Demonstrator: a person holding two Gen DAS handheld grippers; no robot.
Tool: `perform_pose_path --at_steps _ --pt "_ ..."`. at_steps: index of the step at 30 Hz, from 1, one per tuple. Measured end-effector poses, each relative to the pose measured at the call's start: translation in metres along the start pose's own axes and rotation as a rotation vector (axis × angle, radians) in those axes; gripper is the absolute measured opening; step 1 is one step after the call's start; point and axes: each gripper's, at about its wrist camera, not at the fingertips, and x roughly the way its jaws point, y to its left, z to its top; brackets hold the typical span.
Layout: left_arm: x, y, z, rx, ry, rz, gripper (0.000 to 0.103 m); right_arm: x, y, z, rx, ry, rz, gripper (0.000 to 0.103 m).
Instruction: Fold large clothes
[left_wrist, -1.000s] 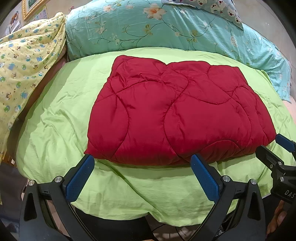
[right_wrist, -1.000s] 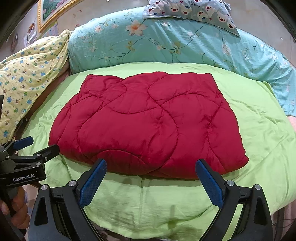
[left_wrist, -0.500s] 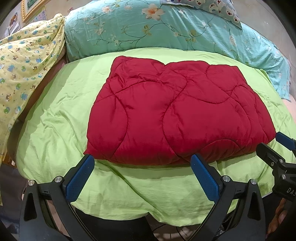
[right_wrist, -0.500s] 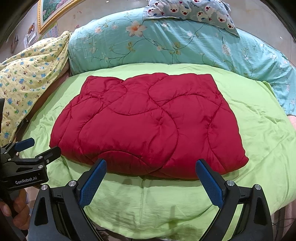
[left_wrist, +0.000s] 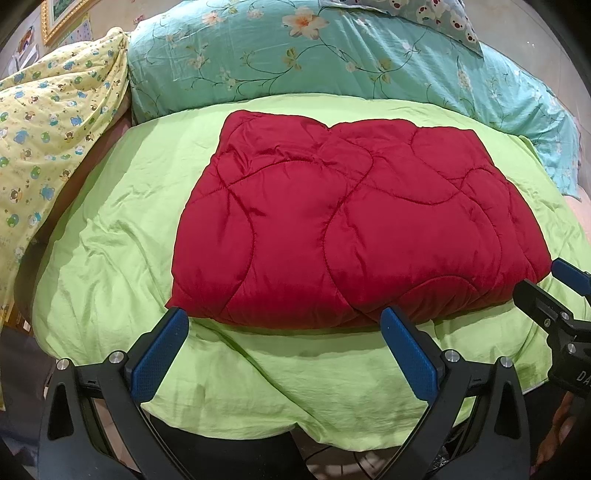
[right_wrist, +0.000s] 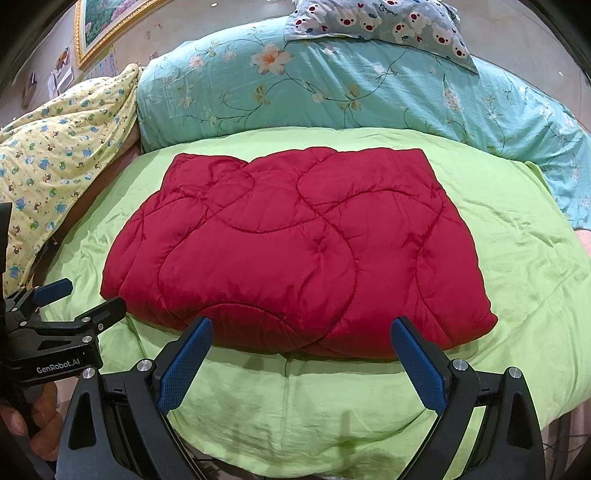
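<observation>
The soft, puffy, slippery-looking red quilted garment (left_wrist: 354, 229) is best pinched at its near corners by the spread, empty left claw (left_wrist: 284, 350) and right claw (right_wrist: 301, 362).

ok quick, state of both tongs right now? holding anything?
Left tongs: open, empty, just short of the folded red quilted padded garment.
Right tongs: open, empty, at the same garment's near edge.
</observation>
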Motion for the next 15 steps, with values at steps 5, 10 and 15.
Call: perform_pose_path --at_steps 5,10,15 --pt "0.0022 0.0002 -0.0001 0.002 0.001 -0.001 0.103 0.0006 0.0005 0.0007 0.002 -0.001 0.000 0.098" --pt "0.0043 0.0000 0.0000 0.008 -0.001 0.001 0.103 0.0009 0.0003 0.0004 0.003 0.000 0.001 0.098" --pt "0.0080 -0.0005 0.0003 0.006 0.007 0.000 0.103 0.0020 0.0001 0.0017 0.006 0.003 0.001 0.098"
